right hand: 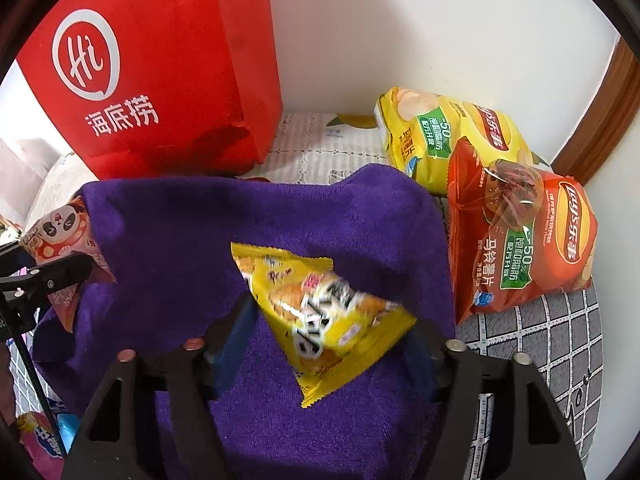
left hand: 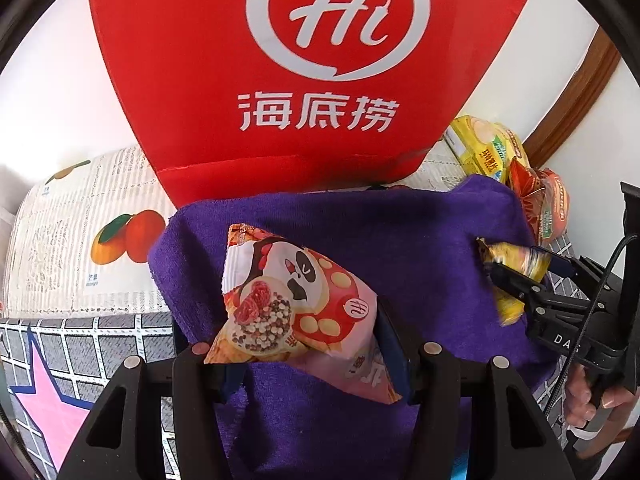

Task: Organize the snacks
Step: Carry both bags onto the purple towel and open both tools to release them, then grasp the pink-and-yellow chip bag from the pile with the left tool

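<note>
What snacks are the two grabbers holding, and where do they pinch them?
The left gripper pinches the pink panda snack packet at its bottom end. The right gripper pinches the yellow snack packet near its lower end.

This looks like a room in a home, with a soft grey checked bed cover (right hand: pixel 560 320) with a pink star (left hand: pixel 48 400), a white fruit-print cloth (left hand: pixel 80 240), a plain white wall (right hand: pixel 400 40) and brown wooden trim (right hand: pixel 608 112).
</note>
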`<state>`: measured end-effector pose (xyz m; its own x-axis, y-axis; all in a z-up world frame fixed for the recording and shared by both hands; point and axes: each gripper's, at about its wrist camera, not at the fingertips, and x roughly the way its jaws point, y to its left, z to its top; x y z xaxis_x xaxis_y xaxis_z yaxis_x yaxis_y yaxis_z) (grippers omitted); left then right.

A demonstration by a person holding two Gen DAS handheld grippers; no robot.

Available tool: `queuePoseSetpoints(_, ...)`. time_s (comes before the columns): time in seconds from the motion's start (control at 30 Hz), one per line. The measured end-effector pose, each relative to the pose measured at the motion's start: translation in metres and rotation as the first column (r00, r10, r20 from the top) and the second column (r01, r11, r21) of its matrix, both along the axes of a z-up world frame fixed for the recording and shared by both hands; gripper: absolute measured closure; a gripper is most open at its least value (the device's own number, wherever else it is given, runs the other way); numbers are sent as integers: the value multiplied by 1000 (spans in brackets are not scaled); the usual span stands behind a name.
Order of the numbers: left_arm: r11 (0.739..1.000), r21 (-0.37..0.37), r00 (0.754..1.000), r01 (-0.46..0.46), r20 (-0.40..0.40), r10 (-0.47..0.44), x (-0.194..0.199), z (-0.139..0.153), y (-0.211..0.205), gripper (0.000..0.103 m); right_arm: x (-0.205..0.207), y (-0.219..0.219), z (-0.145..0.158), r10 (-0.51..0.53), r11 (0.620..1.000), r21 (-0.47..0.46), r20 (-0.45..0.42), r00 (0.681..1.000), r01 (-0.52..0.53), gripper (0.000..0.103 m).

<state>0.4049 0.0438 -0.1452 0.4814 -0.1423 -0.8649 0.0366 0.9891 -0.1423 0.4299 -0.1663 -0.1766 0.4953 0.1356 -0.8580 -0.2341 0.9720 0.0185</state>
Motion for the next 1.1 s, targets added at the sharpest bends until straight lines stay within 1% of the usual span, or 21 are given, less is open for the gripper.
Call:
queuePoseSetpoints(0.17,1000,-6,1000,14,22,-14,-5,7,-1,46,-5,-1,9,6,1000,18,9,1000,-6,30)
queuePoseSetpoints(0.2,1000,-9,1000,16,27,-16,-6,8,-2,45,-6,-2,11,4,1000,20,10,1000,-4,30)
queuePoseSetpoints(0.23,1000,-10,999,19,32,-18,-7,10,-2,39,-7,-2,13,1,1000,22,13,1000,-1,30)
queuePoseSetpoints(0.3,1000,-8,999,20,39,-19,-9,14,-4,36,-12,-2,21,0,999,33,27,1000,0,30)
queuePoseSetpoints(0.43,1000,-13,997,12,70,-11,-16,28,-3,36,-26,0,41,8,998,56,69,998,-12,30)
queuePoseSetpoints(0.53,1000,-17,995,15,99,-14,-25,42,-4,36,-40,7,58,7,999,32,114,993,-11,30)
queuePoseSetpoints(0.57,1000,-15,994,13,111,-11,-28,47,-4,36,-47,10,63,4,1000,10,127,992,-6,30)
queuePoseSetpoints(0.6,1000,-17,993,10,122,-8,-32,51,-3,36,-50,12,66,0,1000,-7,137,991,0,29)
queuePoseSetpoints(0.63,1000,-24,990,10,140,-6,-38,57,-2,36,-57,14,70,-7,1000,-27,155,988,12,22)
queuePoseSetpoints(0.7,999,-35,988,6,157,0,-47,64,1,36,-72,17,74,-6,999,-49,195,981,15,12)
queuePoseSetpoints(0.77,999,-47,986,0,165,8,-58,70,5,36,-86,16,77,15,999,-52,225,974,-3,12)
queuePoseSetpoints(0.83,998,-56,985,-4,173,14,-69,76,9,36,-98,11,80,18,999,-35,229,973,-10,12)
queuePoseSetpoints(0.9,998,-62,982,-10,190,22,-82,82,12,36,-111,6,82,3,1000,2,227,974,-4,12)
queuePoseSetpoints(1.0,998,-58,976,-17,214,29,-107,88,15,36,-134,-10,87,-34,995,99,237,971,11,13)
queuePoseSetpoints(1.1,999,-44,973,-12,231,21,-131,92,17,36,-153,-18,88,-47,987,162,218,975,11,13)
